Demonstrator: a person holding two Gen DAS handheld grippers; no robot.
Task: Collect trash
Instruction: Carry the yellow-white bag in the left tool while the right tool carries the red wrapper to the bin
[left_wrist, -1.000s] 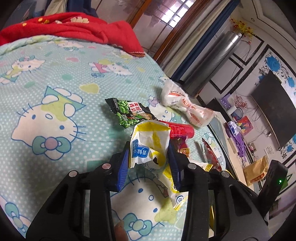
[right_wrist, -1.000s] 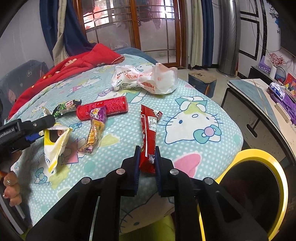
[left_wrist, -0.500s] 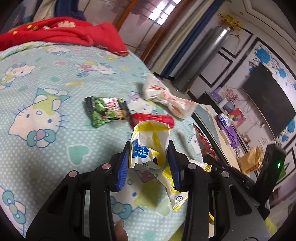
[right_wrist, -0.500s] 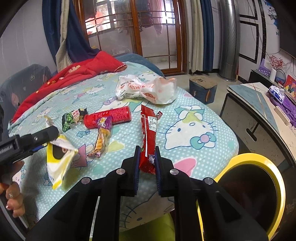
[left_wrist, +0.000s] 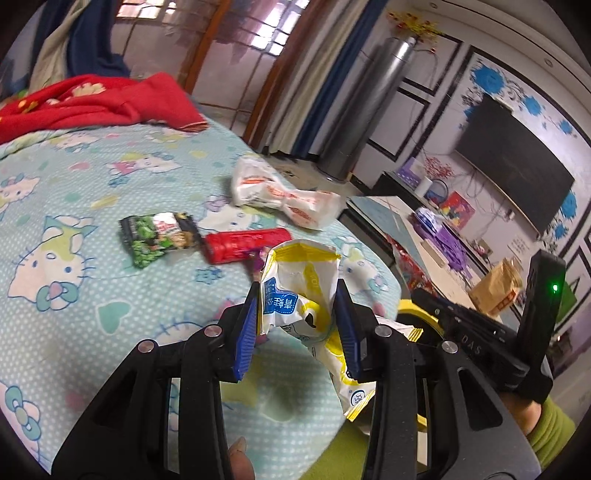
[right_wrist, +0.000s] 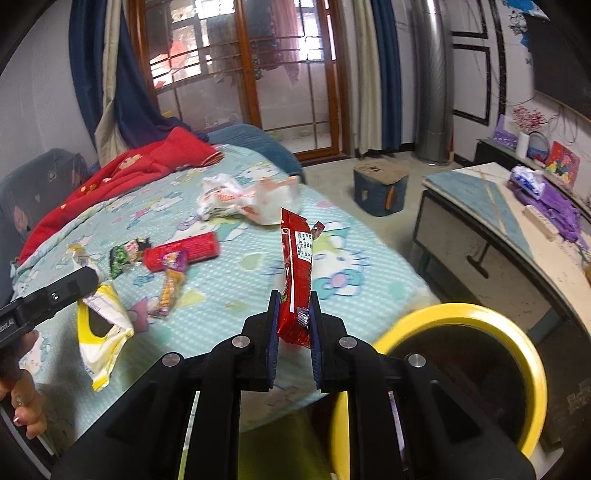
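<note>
My left gripper (left_wrist: 295, 295) is shut on a crumpled yellow and white wrapper (left_wrist: 303, 291), held above the bed's near edge; it also shows in the right wrist view (right_wrist: 99, 328). My right gripper (right_wrist: 293, 306) is shut on a long red snack wrapper (right_wrist: 295, 273), lifted off the bed, left of the yellow-rimmed bin (right_wrist: 461, 314). On the bed lie a red tube (left_wrist: 245, 243), a green and black packet (left_wrist: 159, 236), a white and orange plastic bag (left_wrist: 284, 195) and a purple and orange wrapper (right_wrist: 170, 284).
The bed has a light blue cartoon-cat sheet (left_wrist: 74, 192) with a red blanket (left_wrist: 92, 99) at its far side. A low TV cabinet (right_wrist: 498, 221) stands right of the bed, with a small blue stool (right_wrist: 380, 188) on the floor.
Both grippers have risen and pulled back from the bed with their wrappers. The red wrapper is now clear of the sheet, and the yellow bin shows larger in the right wrist view.
</note>
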